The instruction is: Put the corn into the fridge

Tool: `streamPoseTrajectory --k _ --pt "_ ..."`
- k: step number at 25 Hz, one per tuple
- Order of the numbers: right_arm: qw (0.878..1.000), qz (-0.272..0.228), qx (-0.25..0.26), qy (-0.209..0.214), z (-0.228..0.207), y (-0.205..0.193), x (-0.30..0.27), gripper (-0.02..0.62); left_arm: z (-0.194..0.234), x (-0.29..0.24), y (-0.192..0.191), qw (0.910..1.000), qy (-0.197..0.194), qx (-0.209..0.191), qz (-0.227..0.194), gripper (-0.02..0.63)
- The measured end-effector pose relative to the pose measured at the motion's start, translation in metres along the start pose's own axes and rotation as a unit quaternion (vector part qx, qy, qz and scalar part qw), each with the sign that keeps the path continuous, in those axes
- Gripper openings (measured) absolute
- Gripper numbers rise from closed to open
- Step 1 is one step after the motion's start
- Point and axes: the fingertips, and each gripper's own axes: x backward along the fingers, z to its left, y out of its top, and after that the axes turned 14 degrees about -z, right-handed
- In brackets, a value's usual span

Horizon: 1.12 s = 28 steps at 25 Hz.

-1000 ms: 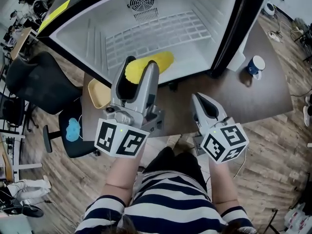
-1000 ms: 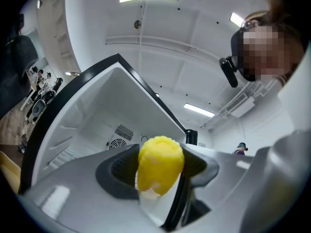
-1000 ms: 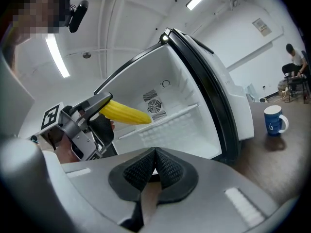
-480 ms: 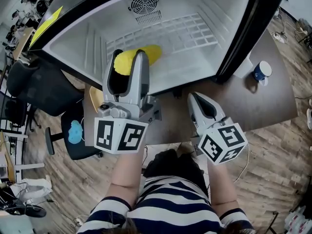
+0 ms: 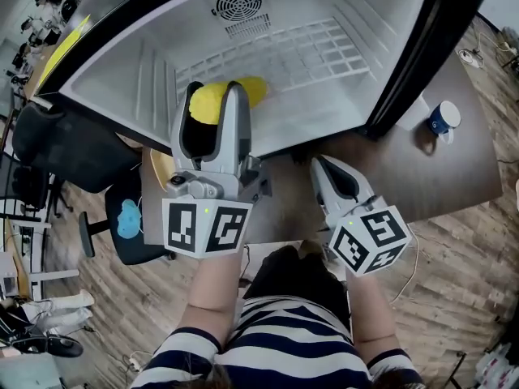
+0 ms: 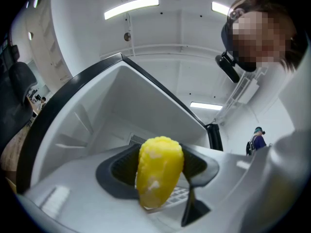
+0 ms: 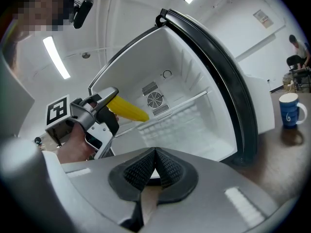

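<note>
A yellow corn cob (image 5: 229,96) (image 6: 159,174) (image 7: 127,109) is clamped between the black pads of my left gripper (image 5: 212,112) (image 6: 160,171), with its tip sticking out past the jaws. The cob hangs at the front edge of the open fridge (image 5: 154,79), a white-lined box with a wire shelf (image 5: 284,55) and a round fan grille (image 5: 239,2). My right gripper (image 5: 331,173) (image 7: 154,168) is shut with nothing in it, low over the brown table (image 5: 438,177) in front of the fridge.
A blue mug (image 5: 444,120) (image 7: 290,110) stands on the table at the right. The fridge's black-edged door (image 5: 413,55) stands open on the right side. A black office chair (image 5: 57,148) and a small yellow tray (image 5: 160,167) sit at the left.
My left gripper has carried the corn left and toward the fridge opening. The right gripper has shifted slightly, still shut.
</note>
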Motion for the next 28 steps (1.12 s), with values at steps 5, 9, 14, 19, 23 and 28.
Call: streamPoseTrajectory --k 5,9,14,19,23,28 --pt "1.0 0.013 -0.007 -0.001 -0.002 -0.013 0.0 -0.006 0.001 0.011 -0.005 1.0 -0.003 0.006 0.007 0.0" --pt "1.0 0.021 -0.01 0.003 0.001 -0.021 0.0 -0.006 0.003 0.019 -0.007 0.9998 -0.004 0.012 0.014 0.0" --pt "0.999 0.03 -0.011 0.011 0.006 -0.03 -0.003 -0.006 0.004 0.032 -0.011 0.9996 -0.012 0.002 0.025 0.0" --pt "0.999 0.038 -0.01 0.013 0.007 -0.039 -0.007 -0.006 0.005 0.044 -0.018 0.9991 -0.016 -0.001 0.039 0.0" --pt "0.999 0.044 -0.01 0.019 0.01 -0.044 -0.012 -0.006 0.007 0.051 -0.025 0.9979 -0.023 -0.018 0.058 0.0" --pt "0.998 0.051 -0.01 0.027 0.015 -0.05 -0.019 -0.006 0.009 0.052 -0.027 0.9968 -0.033 -0.028 0.067 0.0"
